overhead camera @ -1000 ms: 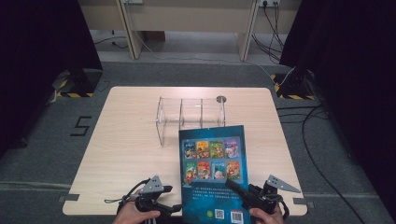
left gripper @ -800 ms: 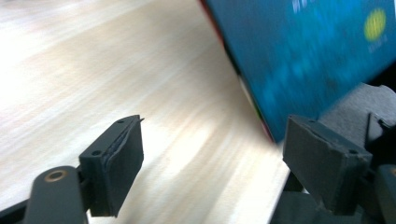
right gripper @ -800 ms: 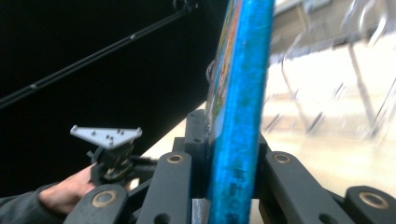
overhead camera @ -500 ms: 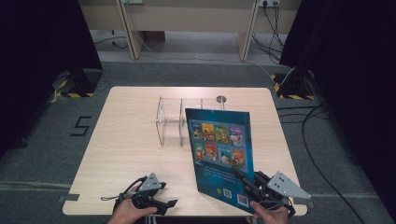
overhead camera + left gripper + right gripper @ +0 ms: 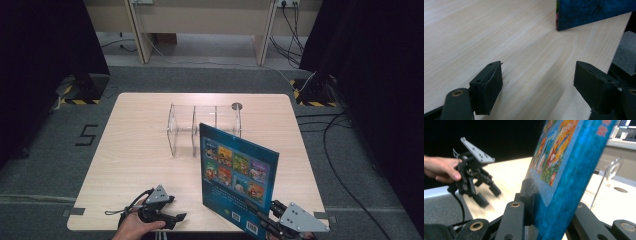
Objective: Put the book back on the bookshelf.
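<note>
A blue picture book [image 5: 239,172] stands tilted on its lower edge at the table's near right. My right gripper [image 5: 261,211] is shut on its bottom corner. In the right gripper view the black jaws [image 5: 549,202] clamp the book [image 5: 564,165] from both sides; they have just eased open slightly, with the cover still pinched. My left gripper [image 5: 175,218] rests low at the near edge, left of the book and apart from it. Its jaws [image 5: 537,85] have just been closing but still stand apart over bare wood, nothing between them. The book's corner [image 5: 594,12] lies beyond them.
A clear acrylic rack [image 5: 200,125] with upright dividers stands mid-table behind the book. A small round metal cap [image 5: 236,106] sits by its far right end. The light wooden table [image 5: 135,145] ends just under both hands. Dark floor and cables surround it.
The book has swung from leaning toward the camera to standing more upright and turned, and its lower edge has shifted right. My right gripper rose with it. The left gripper barely moved.
</note>
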`<state>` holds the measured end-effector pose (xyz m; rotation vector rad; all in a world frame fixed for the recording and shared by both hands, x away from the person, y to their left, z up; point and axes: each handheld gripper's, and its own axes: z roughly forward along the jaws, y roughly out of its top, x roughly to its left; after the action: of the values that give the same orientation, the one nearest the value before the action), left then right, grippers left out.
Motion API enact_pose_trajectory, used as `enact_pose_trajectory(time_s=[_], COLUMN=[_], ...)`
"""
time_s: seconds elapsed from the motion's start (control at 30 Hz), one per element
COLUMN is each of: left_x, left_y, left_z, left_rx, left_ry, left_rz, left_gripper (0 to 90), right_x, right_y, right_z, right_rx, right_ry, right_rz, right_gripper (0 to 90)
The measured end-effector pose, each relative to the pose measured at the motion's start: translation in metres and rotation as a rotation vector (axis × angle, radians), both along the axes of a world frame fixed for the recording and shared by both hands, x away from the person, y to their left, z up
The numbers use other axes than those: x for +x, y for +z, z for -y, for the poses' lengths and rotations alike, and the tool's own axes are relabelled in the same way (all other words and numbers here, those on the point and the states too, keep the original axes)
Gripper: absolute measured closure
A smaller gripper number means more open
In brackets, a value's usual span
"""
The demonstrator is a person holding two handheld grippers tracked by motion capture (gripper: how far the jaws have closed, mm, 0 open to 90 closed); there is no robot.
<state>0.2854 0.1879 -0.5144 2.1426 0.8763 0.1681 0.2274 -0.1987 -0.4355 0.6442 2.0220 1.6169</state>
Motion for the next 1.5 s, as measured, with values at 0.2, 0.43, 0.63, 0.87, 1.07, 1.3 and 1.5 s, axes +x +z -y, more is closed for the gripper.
enact_pose_trajectory(time_s=[0.2, 0.43, 0.63, 0.87, 1.07, 1.3, 1.5], left_x=[0.001, 0.001, 0.001, -0.003, -0.003, -0.003, -0.003], left_y=[0.000, 0.000, -0.001, -0.003, -0.003, -0.003, -0.004], left_z=[-0.005, -0.005, -0.005, 0.000, 0.000, 0.000, 0.001], left_rx=[0.001, 0.003, 0.007, 0.106, 0.104, 0.100, 0.101], left_ry=[0.000, -0.005, -0.009, -0.057, -0.057, -0.055, -0.062], left_rz=[0.001, 0.001, 0.010, 0.097, 0.100, 0.099, 0.101], left_gripper=[22.5, 22.3, 22.4, 20.0, 19.3, 18.8, 18.6], right_x=[0.000, 0.001, 0.002, 0.004, 0.007, 0.010, 0.012], right_y=[-0.011, -0.015, -0.016, -0.016, -0.018, -0.019, -0.025], right_z=[-0.002, -0.005, -0.005, -0.002, 0.001, 0.002, -0.002], right_rx=[-0.163, -0.099, -0.078, -0.053, -0.018, -0.012, -0.039], right_ry=[-0.021, 0.002, 0.003, -0.011, -0.023, -0.036, -0.037], right_rz=[0.027, -0.032, -0.041, -0.063, -0.083, -0.078, -0.090], right_gripper=[74.5, 82.5, 82.3, 81.8, 81.0, 80.3, 78.6])
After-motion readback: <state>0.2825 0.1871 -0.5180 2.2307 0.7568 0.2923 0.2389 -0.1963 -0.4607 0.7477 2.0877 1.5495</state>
